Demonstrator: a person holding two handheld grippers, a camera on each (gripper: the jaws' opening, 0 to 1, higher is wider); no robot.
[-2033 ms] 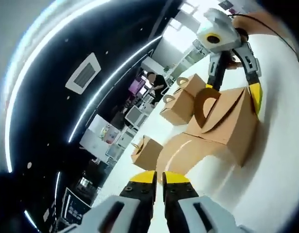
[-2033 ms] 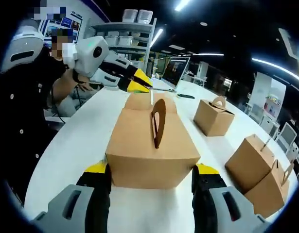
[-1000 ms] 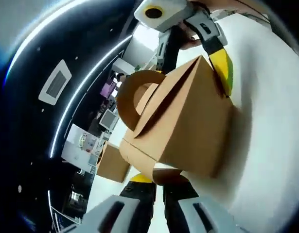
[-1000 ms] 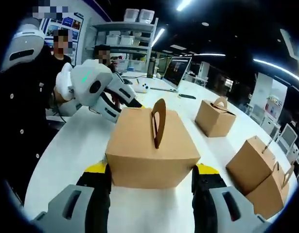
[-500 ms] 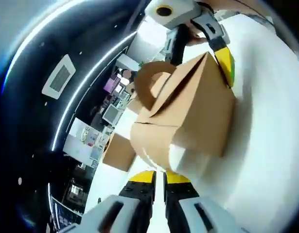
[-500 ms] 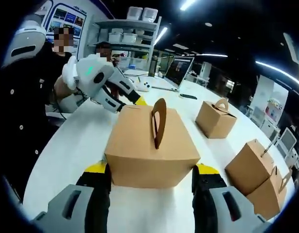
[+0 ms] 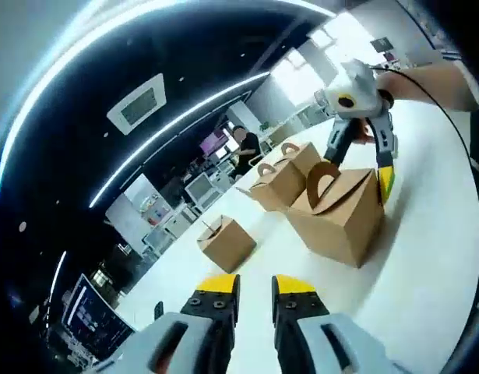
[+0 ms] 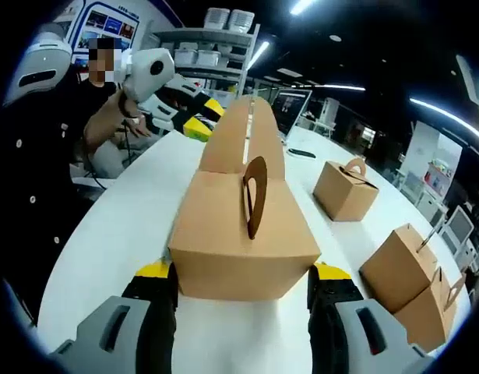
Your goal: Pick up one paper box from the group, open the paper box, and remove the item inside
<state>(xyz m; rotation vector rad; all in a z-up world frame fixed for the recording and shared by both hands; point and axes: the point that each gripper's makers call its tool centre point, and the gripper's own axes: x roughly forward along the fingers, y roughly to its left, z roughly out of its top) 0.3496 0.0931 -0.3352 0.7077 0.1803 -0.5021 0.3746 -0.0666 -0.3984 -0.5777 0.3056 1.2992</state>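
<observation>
Here, in the right gripper view, a person's arm point(image 8: 99, 117) reached in at 10 o'clock, carrying the left gripper point(image 8: 194, 117), whose yellow tips sat close together with nothing between them near the far flap of the paper box point(image 8: 243, 234). That flap stood raised at 12 o'clock, behind the box's upright cut-out handle point(image 8: 253, 195). The box rested on the white table point(image 8: 107, 234), and the right gripper point(image 8: 243, 284) clasped it from both sides, one yellow-tipped jaw against each flank at 7 and 5 o'clock. Further right, three more boxes stood well apart from it: one handled box point(image 8: 344, 187) at 2 o'clock and a pair of boxes point(image 8: 414, 280) touching each other at 4 o'clock.

In the left gripper view, the left gripper point(image 7: 255, 284) rose at 6 o'clock, its jaws narrowly parted and holding nothing. A small box point(image 7: 227, 243) stood just beyond the tips at 11 o'clock, two handled boxes point(image 7: 282, 178) sat together at 12 o'clock, and the paper box point(image 7: 340, 214) lay at 2 o'clock, gripped from its far side by the right gripper point(image 7: 362, 160).
</observation>
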